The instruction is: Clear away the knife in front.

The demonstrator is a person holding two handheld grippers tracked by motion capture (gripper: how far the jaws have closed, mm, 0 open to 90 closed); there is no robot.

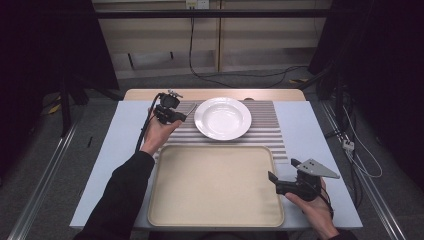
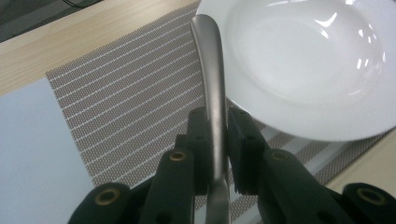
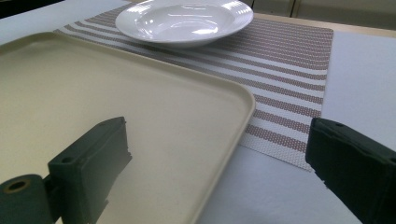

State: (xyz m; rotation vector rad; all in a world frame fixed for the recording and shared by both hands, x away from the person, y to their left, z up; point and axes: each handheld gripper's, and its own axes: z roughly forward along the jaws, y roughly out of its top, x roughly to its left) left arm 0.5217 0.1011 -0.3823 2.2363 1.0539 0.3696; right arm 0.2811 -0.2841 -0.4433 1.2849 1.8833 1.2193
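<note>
Two grippers: we are pinching a steel utensil handle (image 2: 212, 84) in the left gripper (image 1: 172, 116) beside the white plate (image 1: 222, 118), presumably for setting down, while keeping the right gripper (image 1: 282, 176) wide open, empty, over the tray (image 1: 215, 187).

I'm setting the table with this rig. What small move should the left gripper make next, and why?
Probably lower the metal utensil handle onto the striped placemat left of the white plate. The left gripper is shut on it, above bare mat beside the rim.
</note>
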